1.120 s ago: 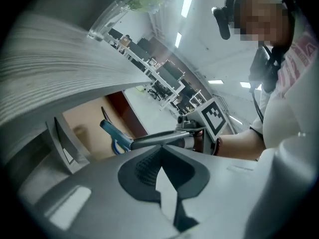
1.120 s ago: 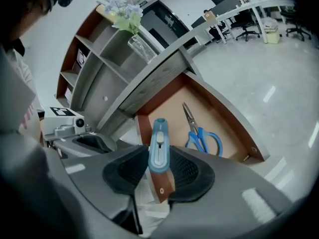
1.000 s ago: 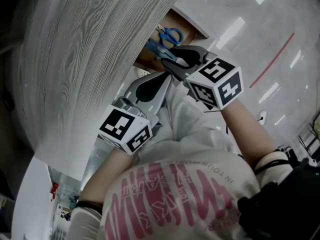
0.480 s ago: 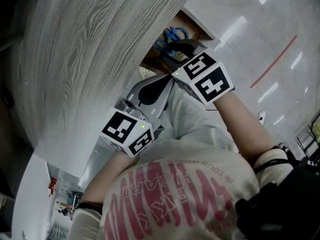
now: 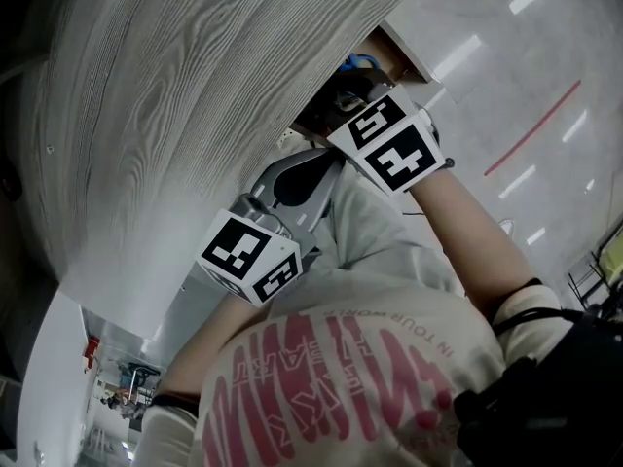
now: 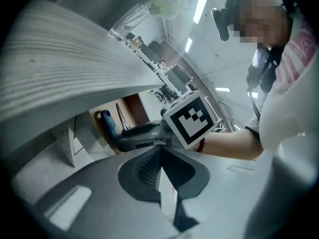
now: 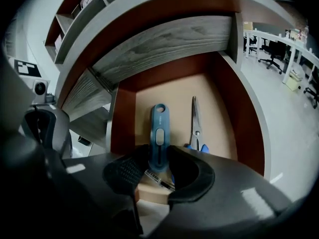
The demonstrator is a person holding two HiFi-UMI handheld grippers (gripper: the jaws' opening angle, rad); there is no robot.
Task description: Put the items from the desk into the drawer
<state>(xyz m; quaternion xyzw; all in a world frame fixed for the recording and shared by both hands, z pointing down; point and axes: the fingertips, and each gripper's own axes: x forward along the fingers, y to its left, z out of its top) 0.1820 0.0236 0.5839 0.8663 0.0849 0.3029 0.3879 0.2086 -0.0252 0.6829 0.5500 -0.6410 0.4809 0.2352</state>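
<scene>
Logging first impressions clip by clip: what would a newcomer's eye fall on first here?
The open drawer under the grey wood-grain desk, with blue-handled scissors lying inside, draws the eye first. The right gripper reaches into it with a blue utility knife between its fingers. Nearer the person, the left gripper has its fingers closed on a white flat item.

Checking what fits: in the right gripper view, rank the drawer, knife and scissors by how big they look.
Largest: the drawer, by far.
Then the knife, broader but nearer the camera.
Smallest: the scissors, slimmer. The visible lengths match and both are partly hidden, so these two are unsure.
</scene>
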